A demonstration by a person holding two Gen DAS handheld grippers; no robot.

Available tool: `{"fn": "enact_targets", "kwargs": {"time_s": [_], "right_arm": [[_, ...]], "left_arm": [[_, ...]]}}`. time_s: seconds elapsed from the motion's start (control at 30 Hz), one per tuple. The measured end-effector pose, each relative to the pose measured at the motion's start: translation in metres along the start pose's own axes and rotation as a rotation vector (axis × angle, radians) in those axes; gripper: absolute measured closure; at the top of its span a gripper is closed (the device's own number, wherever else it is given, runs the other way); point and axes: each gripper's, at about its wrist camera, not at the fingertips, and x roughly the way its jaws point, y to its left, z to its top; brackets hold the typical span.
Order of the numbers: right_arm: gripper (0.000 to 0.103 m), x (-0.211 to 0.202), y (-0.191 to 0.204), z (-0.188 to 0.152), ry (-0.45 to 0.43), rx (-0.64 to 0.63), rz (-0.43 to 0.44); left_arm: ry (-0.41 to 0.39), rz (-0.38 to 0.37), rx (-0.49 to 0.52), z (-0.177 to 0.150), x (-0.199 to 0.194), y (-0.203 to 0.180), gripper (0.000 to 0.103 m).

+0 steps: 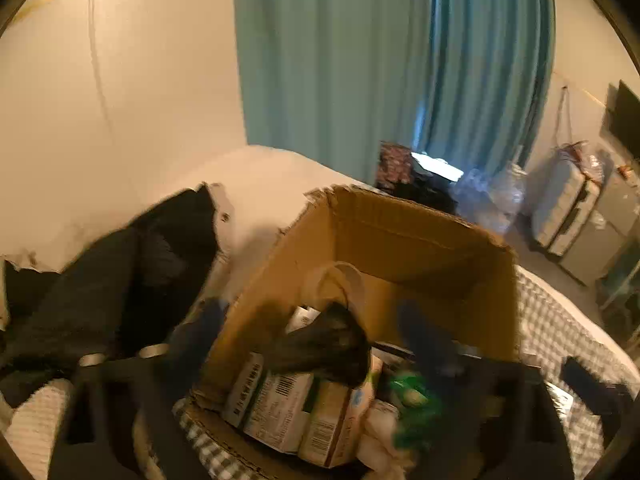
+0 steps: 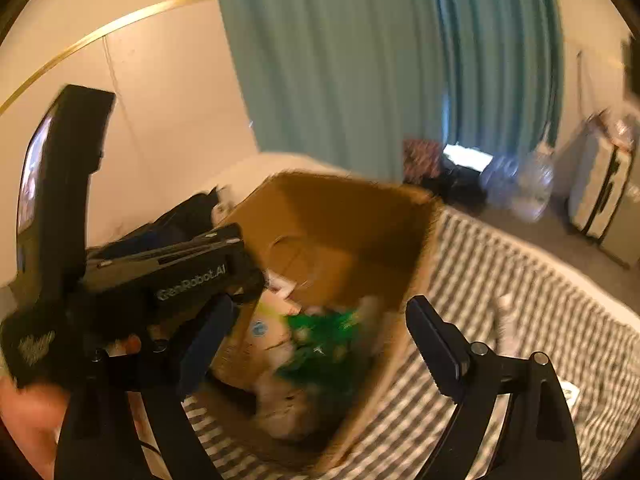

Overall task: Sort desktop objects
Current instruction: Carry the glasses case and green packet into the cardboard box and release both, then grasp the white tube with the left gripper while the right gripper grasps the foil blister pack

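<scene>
Cardboard box (image 1: 400, 240) sat on checked bedcover (image 2: 520, 280), packed with cartons (image 1: 288, 408) (blurred). Left gripper (image 1: 316, 340) and right gripper (image 2: 320, 340) hung over it, jaws wide, empty. Drop-off step apparently done; next: fetch another item.

Motion blur smears the green-and-white packets (image 2: 320, 344) inside the open brown cardboard box (image 2: 360, 216), leaving their labels unreadable.

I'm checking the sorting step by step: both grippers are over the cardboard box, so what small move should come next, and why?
Probably lift both away from the open brown cardboard box. The left gripper and right gripper stand open, apparently gripping nothing, while a dark blurred object lies on the cartons and green packet already inside. Their load seems dropped, so another item comes next.
</scene>
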Motion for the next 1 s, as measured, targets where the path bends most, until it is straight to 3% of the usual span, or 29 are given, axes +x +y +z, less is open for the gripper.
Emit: {"fn": "enact_targets", "kwargs": {"time_s": [0.2, 0.4, 0.57, 0.77, 0.87, 1.0], "right_arm": [[0.014, -0.036, -0.052, -0.016, -0.059, 0.057, -0.118], [0.014, -0.087, -0.124, -0.047, -0.062, 0.179, -0.218], [0.014, -0.135, -0.17, -0.064, -0.04, 0.227, -0.295], [0.014, -0.171, -0.193, -0.068, -0.053, 0.222, -0.339], [0.014, -0.172, -0.203, -0.079, -0.044, 0.226, -0.337], [0.014, -0.16, -0.209, -0.099, -0.013, 0.233, -0.348]], "left_arm": [[-0.106, -0.007, 0.08, 0.0, -0.027, -0.027, 0.004], [-0.188, -0.17, 0.174, -0.011, -0.076, -0.077, 0.0], [-0.171, -0.269, 0.304, -0.033, -0.099, -0.13, 0.0], [-0.104, -0.397, 0.419, -0.072, -0.115, -0.182, 0.0], [-0.067, -0.436, 0.459, -0.087, -0.114, -0.203, 0.0], [-0.007, -0.42, 0.49, -0.102, -0.1, -0.223, 0.0]]}}
